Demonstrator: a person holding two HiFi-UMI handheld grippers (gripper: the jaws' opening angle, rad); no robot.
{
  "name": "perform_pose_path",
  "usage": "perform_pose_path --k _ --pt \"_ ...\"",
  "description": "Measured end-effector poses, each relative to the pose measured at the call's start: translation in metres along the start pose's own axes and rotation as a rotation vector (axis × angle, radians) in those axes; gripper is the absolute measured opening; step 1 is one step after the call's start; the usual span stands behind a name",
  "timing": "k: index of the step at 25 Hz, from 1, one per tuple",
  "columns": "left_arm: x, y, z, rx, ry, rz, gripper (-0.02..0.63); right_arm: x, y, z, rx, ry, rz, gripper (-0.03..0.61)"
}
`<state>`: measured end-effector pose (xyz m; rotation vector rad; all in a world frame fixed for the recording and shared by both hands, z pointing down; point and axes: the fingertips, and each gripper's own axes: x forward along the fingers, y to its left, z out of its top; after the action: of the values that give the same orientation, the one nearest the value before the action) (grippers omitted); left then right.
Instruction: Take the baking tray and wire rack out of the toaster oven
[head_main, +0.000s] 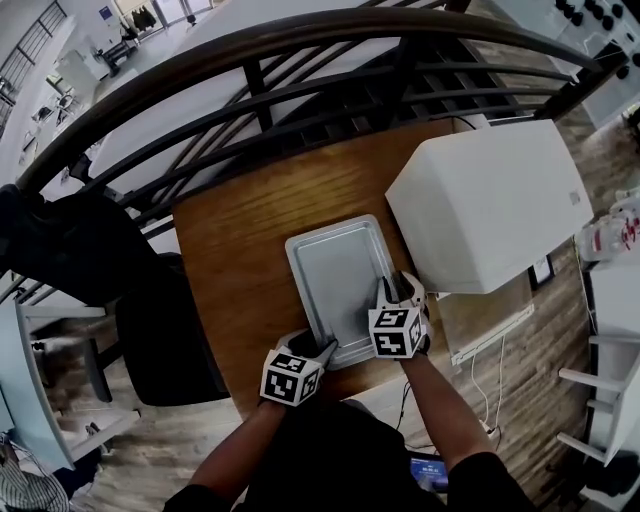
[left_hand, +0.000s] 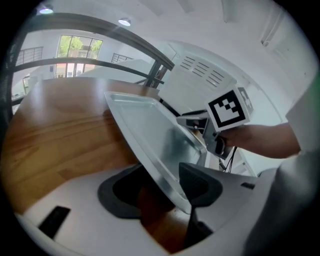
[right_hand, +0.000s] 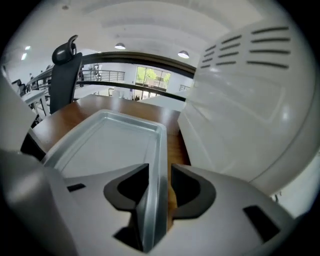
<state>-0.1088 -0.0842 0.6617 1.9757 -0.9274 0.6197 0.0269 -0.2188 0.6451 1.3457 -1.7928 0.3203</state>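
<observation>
The baking tray (head_main: 338, 285) lies on the table (head_main: 230, 250) by the toaster oven (head_main: 490, 200). The left gripper (head_main: 323, 351) and right gripper (head_main: 398, 291) stand loosely apart around its rim

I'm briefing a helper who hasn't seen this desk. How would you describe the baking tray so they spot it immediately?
Find the wooden table, with a big white toaster oven on its right side. Just left of that oven is the baking tray: a shallow, empty, silver-grey metal rectangle with a raised rim and rounded corners, flat and low where the oven is boxy and white.
</observation>
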Motion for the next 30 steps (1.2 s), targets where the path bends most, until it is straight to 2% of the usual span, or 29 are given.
perform_pose_path --k 3,5,11,14,18,23,26,28,30 --pt "0.004 0.001 -0.001 0.003 0.013 -0.002 0.236 -0.008 0.013 0.009 -0.092 -0.047 0.008 0.141" --pt "0.006 0.001 0.001 0.011 0.017 -0.001 0.236 -0.014 0.02 0.009 -0.105 -0.052 0.031 0.118" --pt "0.014 -0.005 0.012 0.015 0.021 -0.025 0.236 -0.054 0.025 -0.014 -0.017 -0.045 0.104 0.08" --pt "0.019 -0.009 0.016 0.027 0.026 -0.034 0.236 -0.072 0.02 -0.023 0.008 -0.064 0.093 0.077" --pt "0.028 -0.016 0.018 0.044 0.034 -0.042 0.236 -0.088 0.007 -0.039 0.109 -0.057 0.087 0.066" --pt "0.035 -0.015 0.023 0.053 0.023 -0.019 0.236 -0.109 -0.012 -0.057 0.179 -0.071 0.074 0.055" --pt "0.023 -0.006 0.033 0.071 -0.04 0.057 0.236 -0.123 -0.035 -0.071 0.225 -0.082 0.039 0.054" --pt "0.007 -0.002 0.043 0.073 -0.115 0.13 0.236 -0.13 -0.054 -0.084 0.235 -0.08 0.009 0.054" --pt "-0.006 -0.01 0.057 0.085 -0.199 0.165 0.235 -0.14 -0.073 -0.093 0.262 -0.094 -0.012 0.051"
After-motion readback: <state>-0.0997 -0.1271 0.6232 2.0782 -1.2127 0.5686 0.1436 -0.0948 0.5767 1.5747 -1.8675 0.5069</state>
